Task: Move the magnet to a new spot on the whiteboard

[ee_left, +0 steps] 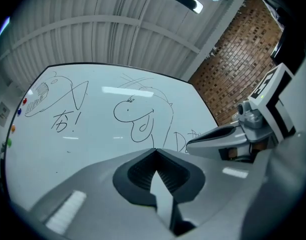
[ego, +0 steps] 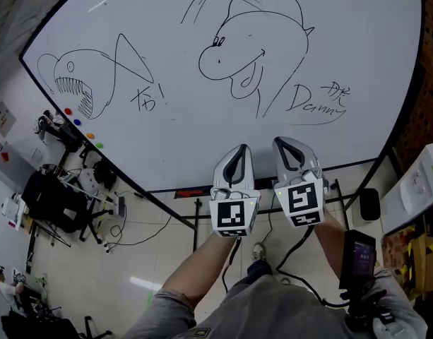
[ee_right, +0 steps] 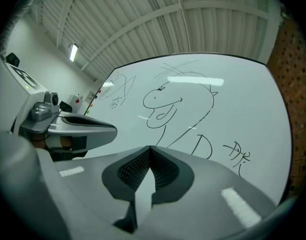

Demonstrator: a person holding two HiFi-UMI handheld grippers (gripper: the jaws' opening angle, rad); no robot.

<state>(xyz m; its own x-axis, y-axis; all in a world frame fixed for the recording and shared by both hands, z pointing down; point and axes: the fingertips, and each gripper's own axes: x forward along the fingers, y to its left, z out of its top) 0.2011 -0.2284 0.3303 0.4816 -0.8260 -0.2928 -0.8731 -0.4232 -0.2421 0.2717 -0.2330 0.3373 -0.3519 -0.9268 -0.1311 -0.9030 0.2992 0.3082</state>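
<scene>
At the far left, black gear (ego: 54, 198) and cables lie on the floor below the whiteboard (ego: 167, 147). 4 small round magnets (ego: 77, 122), red, blue, orange and green, sit in a row along the board's left edge, just beside a drawn shark (ego: 78, 83) with open jaws. Further right on the board is a cartoon creature (ego: 248, 48) with its tongue out, then a scrawled signature (ego: 316, 101).

In front of the board's lower edge, the left tongs (ego: 238, 147) are held up on an outstretched forearm, closed tip to tip with nothing between them. Just beside them, the right tongs (ego: 282, 141) are likewise pressed together and empty. Both point towards the lower middle of the board, well apart from the magnets. A brick wall (ego: 431, 62) borders the board on the right.
</scene>
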